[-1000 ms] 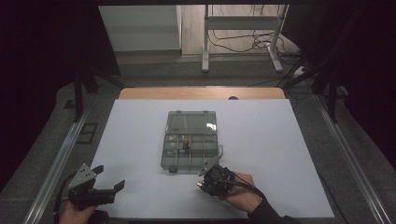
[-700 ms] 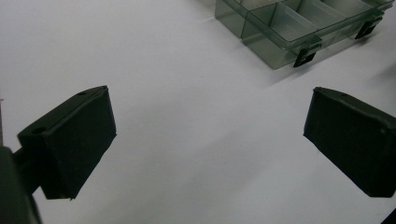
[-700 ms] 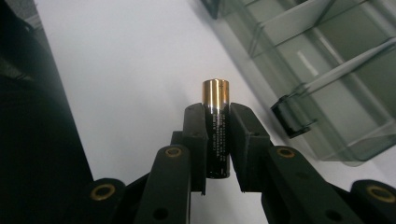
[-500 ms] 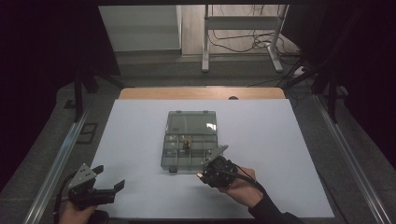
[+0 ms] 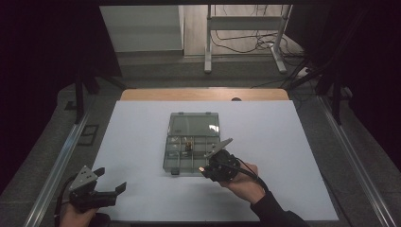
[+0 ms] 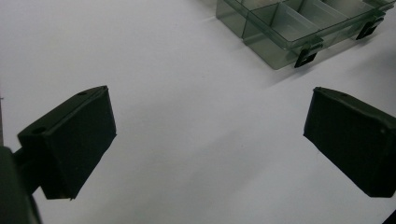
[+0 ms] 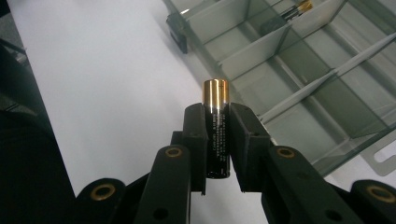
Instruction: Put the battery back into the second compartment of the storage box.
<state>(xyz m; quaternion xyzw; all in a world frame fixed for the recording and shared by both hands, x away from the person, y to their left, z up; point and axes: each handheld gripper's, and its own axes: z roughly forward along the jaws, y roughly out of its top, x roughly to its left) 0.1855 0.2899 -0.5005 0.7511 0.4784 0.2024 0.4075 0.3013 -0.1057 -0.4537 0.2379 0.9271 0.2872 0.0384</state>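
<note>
Battery (image 7: 216,130) between right claw (image 7: 217,140) pads

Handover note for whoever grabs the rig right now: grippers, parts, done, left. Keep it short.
Right gripper: shut on a battery, gold end up, at the near right corner of the organizer box.
Left gripper: open, holding nothing, over bare table at the near left.
Box: lid open, one battery already lying in a middle compartment.
Done: battery picked up.
Left: probably place it in a compartment, then release.
</note>
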